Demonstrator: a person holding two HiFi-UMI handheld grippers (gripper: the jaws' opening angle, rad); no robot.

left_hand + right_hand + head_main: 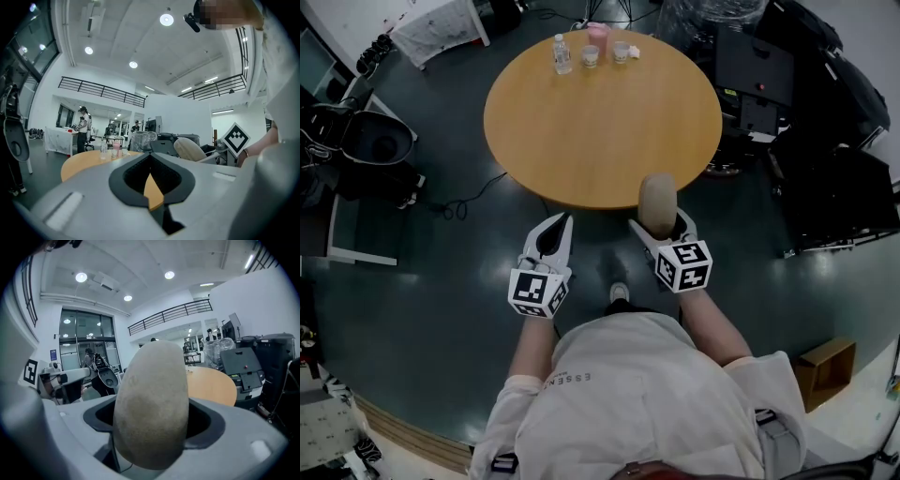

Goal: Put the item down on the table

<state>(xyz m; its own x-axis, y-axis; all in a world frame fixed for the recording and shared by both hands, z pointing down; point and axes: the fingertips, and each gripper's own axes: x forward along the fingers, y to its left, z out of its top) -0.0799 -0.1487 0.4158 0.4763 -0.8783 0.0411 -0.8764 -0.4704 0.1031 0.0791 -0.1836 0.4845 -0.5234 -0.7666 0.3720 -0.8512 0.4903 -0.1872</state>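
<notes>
Beige, matte, egg-shaped item point(657, 197) upright in right tool point(661, 223).

— Where is the table point(600, 141)?
— Ahead of the person, with floor point(441, 281) all round it.
— What is on it?
— A row at the far edge: bottle point(562, 53) leftmost, left cup point(590, 56) next, right cup point(621, 52) last. A tall cup point(597, 36) stands just behind, between the two.
— And nearer?
— The left gripper point(563, 219) and right gripper point(660, 223) hang side by side before the near edge, over the floor. A potato point(657, 202) stands upright between the right one's jaws, its top at the rim.
— Round about?
— A chair point(380, 141) far left, cases point(755, 70) right of the table, a box point(825, 367) on the floor at the person's right.
</notes>
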